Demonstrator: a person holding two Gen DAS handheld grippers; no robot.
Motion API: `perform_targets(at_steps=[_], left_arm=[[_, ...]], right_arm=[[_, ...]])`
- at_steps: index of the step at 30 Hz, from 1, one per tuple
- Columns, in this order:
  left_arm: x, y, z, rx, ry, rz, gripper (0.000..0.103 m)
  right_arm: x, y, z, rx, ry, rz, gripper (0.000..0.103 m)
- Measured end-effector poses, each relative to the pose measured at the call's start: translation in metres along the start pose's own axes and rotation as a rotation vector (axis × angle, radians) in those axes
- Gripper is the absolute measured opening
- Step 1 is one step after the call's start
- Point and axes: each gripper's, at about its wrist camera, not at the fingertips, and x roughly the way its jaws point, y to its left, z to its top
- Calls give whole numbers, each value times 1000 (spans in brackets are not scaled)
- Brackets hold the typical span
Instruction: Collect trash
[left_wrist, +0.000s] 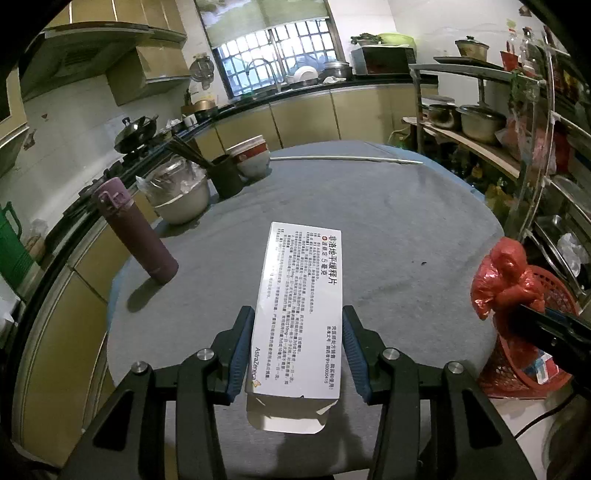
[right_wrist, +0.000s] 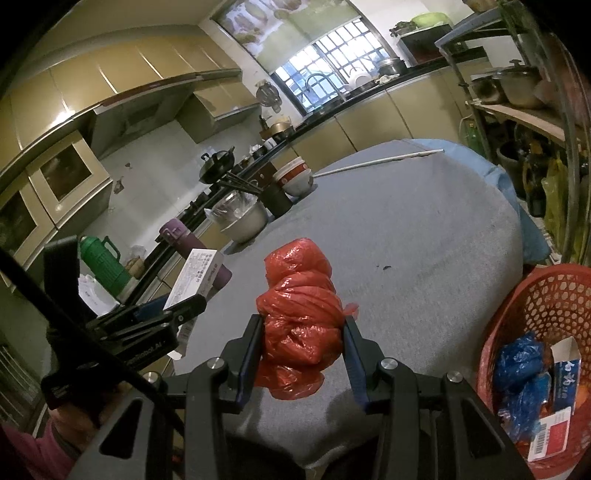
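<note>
the left gripper (left_wrist: 298, 341) is clamping a flat white cardboard medicine box (left_wrist: 299, 310) between its blue ribbed pads, holding it above the grey cloth-covered table (left_wrist: 388, 229). the box is long and rectangular, printed with dense black text, its long axis running from near to far, and its near end flap is hanging open. the right gripper (right_wrist: 303, 354) is squeezing a crumpled, glossy red plastic bag (right_wrist: 301, 314), a lumpy bundle standing taller than it is wide, also held over the table.

the right wrist view is showing inside the red perforated plastic basket (right_wrist: 546, 295) at the near right: scrunched blue plastic (right_wrist: 521, 369) and a small white carton (right_wrist: 565, 358) are lying in it. the left wrist view is showing only the basket's outer wall, behind the red bag.

on the far left of the table, a matte purple cylindrical flask (left_wrist: 136, 229) is standing upright, near a plastic-covered bowl (left_wrist: 181, 195), a dark chopstick holder (left_wrist: 226, 175) and stacked red-and-white bowls (left_wrist: 251, 155).
</note>
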Motion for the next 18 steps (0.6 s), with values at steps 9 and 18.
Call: perform_targets(at_steps=[9, 18], left_arm=[[0, 1, 0, 2, -2, -6, 49], [-3, 1, -1, -3, -10, -6, 49]], right_arm=[[2, 1, 1, -2, 1, -1, 45], [3, 2, 0, -8, 2, 2, 44]])
